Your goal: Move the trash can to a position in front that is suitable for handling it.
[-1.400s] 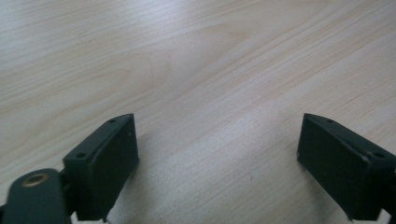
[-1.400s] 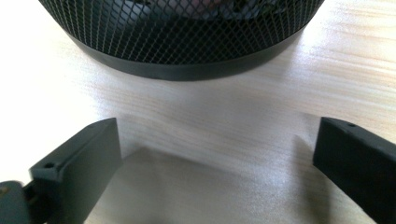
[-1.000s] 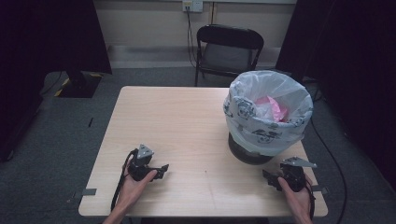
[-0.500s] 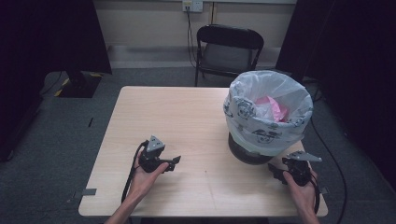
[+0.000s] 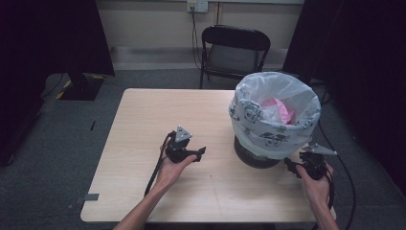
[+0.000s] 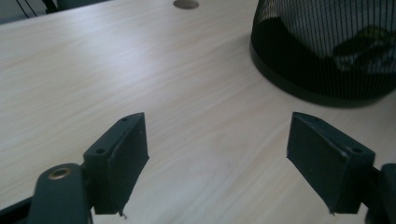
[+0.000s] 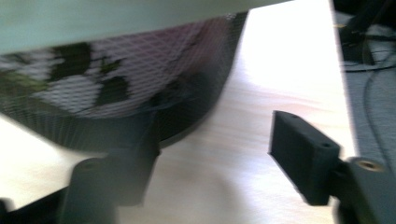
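Both tongs, L [image 5: 200,152] & R [image 5: 289,163], apart & empty, moved up-frame w/in last sec toward bin [image 5: 256,155] on desk [image 5: 143,124]; approach likely underway.

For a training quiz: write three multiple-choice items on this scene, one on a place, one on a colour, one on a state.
1. Where on the table does the bin stand?
A. right side
B. left edge
C. near front corner on the left

2. What colour is the crumpled thing in the bin's bag?
A. blue
B. pink
C. yellow

3. How do the left tongs stand?
A. shut on the bag
C. shut on nothing
B. open

Key: 1 A, the high view shows it at the table's right, near the right tongs. 2 B, pink shows inside the white liner. 3 B, the left gripper view shows bare tabletop between the jaws.
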`<state>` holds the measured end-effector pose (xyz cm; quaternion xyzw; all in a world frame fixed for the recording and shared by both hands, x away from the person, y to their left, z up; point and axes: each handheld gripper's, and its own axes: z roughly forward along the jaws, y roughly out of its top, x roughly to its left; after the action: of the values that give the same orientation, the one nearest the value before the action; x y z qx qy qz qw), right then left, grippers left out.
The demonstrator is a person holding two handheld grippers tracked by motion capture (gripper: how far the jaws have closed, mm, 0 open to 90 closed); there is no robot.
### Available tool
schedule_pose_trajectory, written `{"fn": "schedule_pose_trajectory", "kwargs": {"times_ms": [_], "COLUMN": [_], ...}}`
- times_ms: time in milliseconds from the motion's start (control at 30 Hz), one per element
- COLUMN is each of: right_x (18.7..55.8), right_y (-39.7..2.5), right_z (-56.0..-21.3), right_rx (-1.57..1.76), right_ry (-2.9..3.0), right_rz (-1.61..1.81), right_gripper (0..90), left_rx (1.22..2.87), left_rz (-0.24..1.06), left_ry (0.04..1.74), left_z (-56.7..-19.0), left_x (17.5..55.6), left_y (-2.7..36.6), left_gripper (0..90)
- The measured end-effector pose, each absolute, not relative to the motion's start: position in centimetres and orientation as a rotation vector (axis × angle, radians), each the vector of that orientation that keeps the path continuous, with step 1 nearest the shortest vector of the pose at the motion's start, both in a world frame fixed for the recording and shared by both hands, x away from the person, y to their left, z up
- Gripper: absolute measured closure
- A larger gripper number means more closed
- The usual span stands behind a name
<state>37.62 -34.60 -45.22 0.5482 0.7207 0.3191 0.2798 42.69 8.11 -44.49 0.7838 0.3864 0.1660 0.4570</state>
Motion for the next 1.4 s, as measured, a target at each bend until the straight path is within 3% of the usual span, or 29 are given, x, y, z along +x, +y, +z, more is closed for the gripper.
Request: {"fn": "schedule_pose_trajectory", "kwargs": {"times_ms": [67, 333, 600, 867, 967, 1133, 1400], "right_x": [38.1, 39.8, 40.8, 42.4, 42.5, 42.6, 42.3], "right_y": [-35.2, -36.3, -37.6, -37.1, -37.1, -36.3, -35.4], "right_z": [-45.3, -44.8, -43.7, -42.8, -42.8, -42.9, -42.9], "right_rx": [1.487, 1.52, 1.521, 1.469, 1.46, 1.44, 1.4], "right_ry": [1.9, 1.794, 1.693, 1.678, 1.686, 1.689, 1.733], "right_rz": [0.84, 0.841, 0.896, 0.955, 0.971, 0.984, 1.022], "right_gripper": [33.7, 31.1, 30.1, 37.4, 40.0, 54.6, 56.3], "left_rx": [1.962, 1.921, 1.876, 1.888, 1.891, 1.907, 1.932], "left_rz": [0.461, 0.465, 0.476, 0.447, 0.417, 0.413, 0.437], "left_ry": [0.922, 0.922, 0.956, 0.923, 0.898, 0.924, 0.858], "left_z": [-44.3, -43.3, -43.2, -43.9, -43.9, -43.5, -43.2], "left_x": [43.6, 46.6, 48.9, 49.5, 49.3, 48.8, 47.8], "left_y": [6.3, 2.3, 0.6, -0.9, -1.1, -1.1, 0.5], "left_gripper": [20.7, 26.9, 27.8, 26.1, 30.5, 37.6, 42.1]}}
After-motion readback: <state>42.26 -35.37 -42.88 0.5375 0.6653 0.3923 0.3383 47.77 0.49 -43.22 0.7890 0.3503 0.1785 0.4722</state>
